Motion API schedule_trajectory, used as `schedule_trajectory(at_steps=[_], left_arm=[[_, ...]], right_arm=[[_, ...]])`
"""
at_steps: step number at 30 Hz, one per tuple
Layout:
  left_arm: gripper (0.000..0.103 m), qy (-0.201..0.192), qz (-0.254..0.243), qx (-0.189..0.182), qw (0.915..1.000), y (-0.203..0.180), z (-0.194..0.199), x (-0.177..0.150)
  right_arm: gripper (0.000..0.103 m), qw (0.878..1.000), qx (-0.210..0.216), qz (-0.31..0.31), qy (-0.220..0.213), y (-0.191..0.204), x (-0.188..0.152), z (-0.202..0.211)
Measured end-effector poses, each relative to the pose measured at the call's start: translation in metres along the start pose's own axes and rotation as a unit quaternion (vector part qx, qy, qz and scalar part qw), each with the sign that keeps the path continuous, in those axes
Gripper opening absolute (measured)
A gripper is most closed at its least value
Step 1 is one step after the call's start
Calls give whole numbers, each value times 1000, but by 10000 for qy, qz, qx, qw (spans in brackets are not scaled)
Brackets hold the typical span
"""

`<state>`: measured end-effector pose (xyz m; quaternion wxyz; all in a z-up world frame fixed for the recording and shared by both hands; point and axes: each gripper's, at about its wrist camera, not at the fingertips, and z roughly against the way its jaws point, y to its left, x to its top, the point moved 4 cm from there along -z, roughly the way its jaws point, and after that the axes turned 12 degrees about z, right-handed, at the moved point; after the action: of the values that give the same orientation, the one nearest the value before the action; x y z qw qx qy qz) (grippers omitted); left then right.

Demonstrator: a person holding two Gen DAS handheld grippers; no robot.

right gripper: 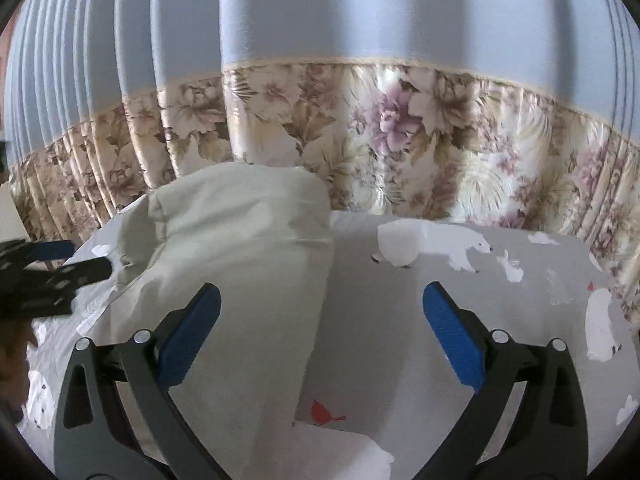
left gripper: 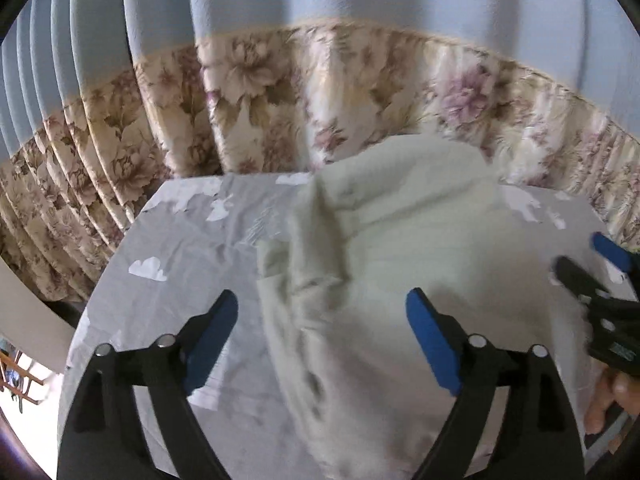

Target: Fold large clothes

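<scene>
Curtain (right gripper: 360,40) backdrop, grey bear-print sheet (right gripper: 500,280) as work surface, pale garment (left gripper: 400,248) bunched mid-sheet, reaching its far edge.
Left gripper (left gripper: 324,344) and right gripper (right gripper: 320,340) both spread wide, holding nothing. Before you pinch, flatten that ridge near the left side; grab matching corners, not the bulk.
</scene>
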<state>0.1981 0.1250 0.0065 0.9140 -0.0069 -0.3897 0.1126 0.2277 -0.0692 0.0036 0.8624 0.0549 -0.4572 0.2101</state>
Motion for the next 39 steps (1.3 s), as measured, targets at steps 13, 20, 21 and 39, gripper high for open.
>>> schedule_trajectory(at_steps=[13, 20, 21, 39], left_arm=[[96, 305, 201, 530, 9979, 16, -47, -61], [98, 205, 284, 454, 9984, 26, -46, -65], [97, 195, 287, 388, 9986, 26, -44, -64], [97, -575, 64, 600, 9965, 3, -85, 73]], right_arm=[[100, 9962, -297, 759, 298, 33, -46, -30], [100, 9938, -330, 976, 425, 40, -51, -45], [100, 9945, -244, 892, 499, 37, -49, -44], [100, 9989, -35, -71, 462, -16, 45, -109]])
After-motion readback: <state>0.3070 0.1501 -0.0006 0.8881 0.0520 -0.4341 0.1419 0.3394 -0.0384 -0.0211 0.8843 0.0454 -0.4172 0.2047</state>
